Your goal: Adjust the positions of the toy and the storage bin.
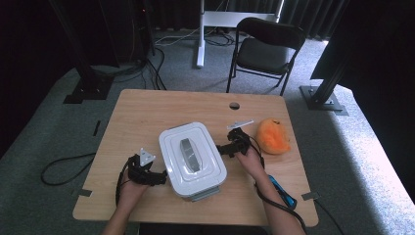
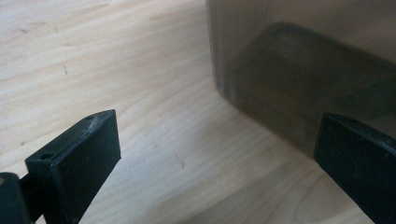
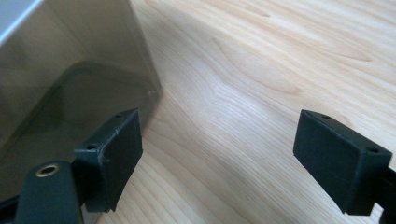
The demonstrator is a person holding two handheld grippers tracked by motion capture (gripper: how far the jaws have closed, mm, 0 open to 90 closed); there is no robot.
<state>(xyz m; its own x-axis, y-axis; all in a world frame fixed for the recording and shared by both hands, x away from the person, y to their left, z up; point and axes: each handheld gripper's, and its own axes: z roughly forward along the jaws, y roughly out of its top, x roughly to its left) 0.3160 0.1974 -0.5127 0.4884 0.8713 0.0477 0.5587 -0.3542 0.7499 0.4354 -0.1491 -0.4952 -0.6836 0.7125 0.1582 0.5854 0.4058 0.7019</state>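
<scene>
We see a white-lidded storage box with smoky translucent walls mid-worktop, left tongs and right tongs both wide beside it, its contents too murky to discern.

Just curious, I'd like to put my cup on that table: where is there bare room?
The far strip of the table, beyond the white lidded box, is bare, as is the far left corner. It is crowded mid-table, where the left gripper and right gripper flank the box, with the orange plush toy at right.
</scene>
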